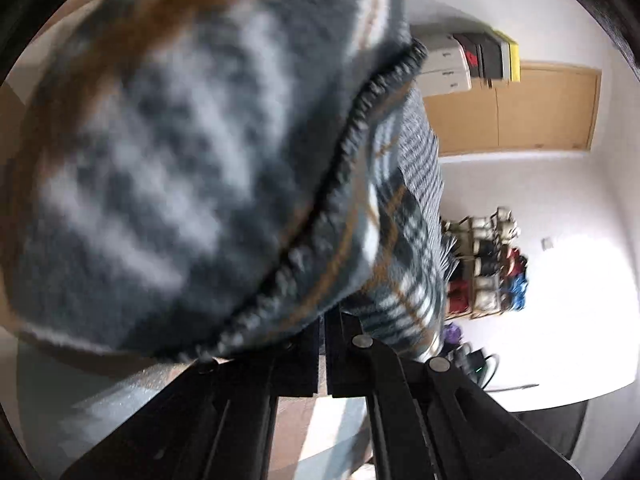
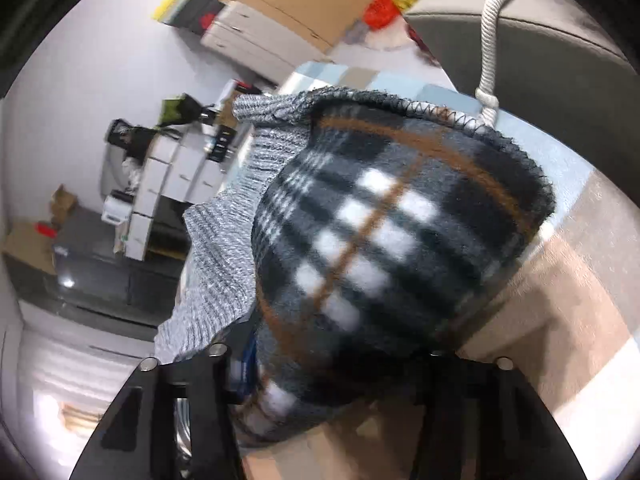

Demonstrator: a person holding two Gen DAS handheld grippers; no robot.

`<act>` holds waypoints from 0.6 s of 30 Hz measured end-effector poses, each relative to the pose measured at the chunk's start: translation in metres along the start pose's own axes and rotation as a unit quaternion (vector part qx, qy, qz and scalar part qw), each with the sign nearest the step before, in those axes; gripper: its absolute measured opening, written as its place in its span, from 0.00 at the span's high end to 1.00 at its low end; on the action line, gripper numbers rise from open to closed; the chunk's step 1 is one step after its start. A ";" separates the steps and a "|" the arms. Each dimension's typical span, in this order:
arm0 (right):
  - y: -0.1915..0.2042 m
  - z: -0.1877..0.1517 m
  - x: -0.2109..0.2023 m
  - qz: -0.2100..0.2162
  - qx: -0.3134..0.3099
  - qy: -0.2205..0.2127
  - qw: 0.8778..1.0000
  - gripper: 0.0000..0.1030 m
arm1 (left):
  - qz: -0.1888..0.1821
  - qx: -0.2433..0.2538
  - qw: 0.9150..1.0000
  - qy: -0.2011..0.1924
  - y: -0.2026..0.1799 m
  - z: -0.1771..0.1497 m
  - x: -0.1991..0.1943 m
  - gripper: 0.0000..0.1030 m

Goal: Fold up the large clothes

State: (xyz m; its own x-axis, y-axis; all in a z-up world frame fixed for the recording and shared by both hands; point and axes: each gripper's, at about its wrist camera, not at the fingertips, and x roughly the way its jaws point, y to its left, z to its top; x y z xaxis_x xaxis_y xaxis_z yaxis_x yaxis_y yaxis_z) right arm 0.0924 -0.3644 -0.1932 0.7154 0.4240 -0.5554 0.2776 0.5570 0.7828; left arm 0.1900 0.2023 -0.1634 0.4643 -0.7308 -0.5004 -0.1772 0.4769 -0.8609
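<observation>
Plainly, the plaid fleece garment (image 2: 384, 248) hangs bunched over a checked surface, pinched in the shut left claw (image 1: 322, 360) and between the part-open right claw (image 2: 328, 364), whose looser hold could drop its corner.

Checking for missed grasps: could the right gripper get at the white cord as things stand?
Probably not directly. The plaid fleece garment bulges up between the fingers of the right gripper and fills the gap. The white cord hangs beyond that bulge, at its far hem.
</observation>
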 end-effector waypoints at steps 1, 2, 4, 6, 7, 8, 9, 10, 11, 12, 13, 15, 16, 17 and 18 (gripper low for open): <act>-0.001 0.000 0.000 0.000 0.003 0.002 1.000 0.57 | -0.002 0.001 1.000 -0.001 -0.001 0.002 -0.001 1.00; 0.000 0.001 -0.002 -0.001 0.001 0.001 1.000 0.60 | -0.006 0.004 1.000 -0.007 -0.003 0.002 -0.003 1.00; 0.014 0.001 -0.009 -0.020 -0.042 -0.015 0.999 0.65 | -0.015 0.011 1.000 -0.014 -0.007 0.004 -0.006 1.00; 0.024 -0.001 -0.017 -0.033 -0.076 -0.034 0.996 0.69 | -0.023 0.015 0.999 -0.032 -0.007 0.005 -0.013 1.00; 0.031 -0.003 -0.021 -0.038 -0.094 -0.045 0.994 0.70 | -0.031 0.011 0.999 -0.041 -0.005 0.006 -0.016 1.00; 0.037 -0.004 -0.025 -0.043 -0.109 -0.053 0.992 0.71 | -0.034 0.008 0.998 -0.046 -0.003 0.005 -0.014 1.00; 0.042 -0.005 -0.029 -0.046 -0.123 -0.061 0.990 0.72 | -0.036 0.006 0.998 -0.055 -0.001 0.006 -0.018 1.00; 0.047 -0.007 -0.033 -0.050 -0.138 -0.070 0.987 0.72 | -0.039 0.007 0.997 -0.063 0.001 0.006 -0.021 1.00; 0.049 -0.010 -0.036 -0.055 -0.149 -0.073 0.985 0.72 | -0.036 0.013 0.997 -0.070 0.001 0.006 -0.027 1.00; 0.049 -0.012 -0.037 -0.058 -0.153 -0.073 0.984 0.73 | -0.033 0.017 0.996 -0.076 0.002 0.007 -0.028 1.00; 0.048 -0.016 -0.040 -0.065 -0.159 -0.070 0.983 0.73 | -0.033 0.024 0.996 -0.082 0.002 0.007 -0.033 1.00; 0.047 -0.022 -0.040 -0.073 -0.166 -0.063 0.981 0.73 | -0.029 0.037 0.995 -0.093 0.003 0.005 -0.044 1.00; 0.045 -0.025 -0.044 -0.078 -0.174 -0.060 0.980 0.73 | -0.026 0.046 0.993 -0.108 0.003 0.002 -0.056 1.00; 0.043 -0.028 -0.050 -0.080 -0.178 -0.059 0.979 0.73 | -0.024 0.052 0.992 -0.114 0.002 -0.002 -0.060 1.00; 0.045 -0.027 -0.050 -0.082 -0.180 -0.060 0.978 0.73 | -0.027 0.058 0.991 -0.118 0.002 -0.005 -0.070 1.00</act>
State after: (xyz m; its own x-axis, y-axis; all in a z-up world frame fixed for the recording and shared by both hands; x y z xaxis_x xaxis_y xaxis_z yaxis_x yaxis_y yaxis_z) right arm 0.0516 -0.3408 -0.1376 0.7557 0.2334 -0.6120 0.1667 0.8350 0.5244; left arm 0.1525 0.2518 -0.1303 0.6626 -0.6287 -0.4070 -0.0523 0.5032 -0.8626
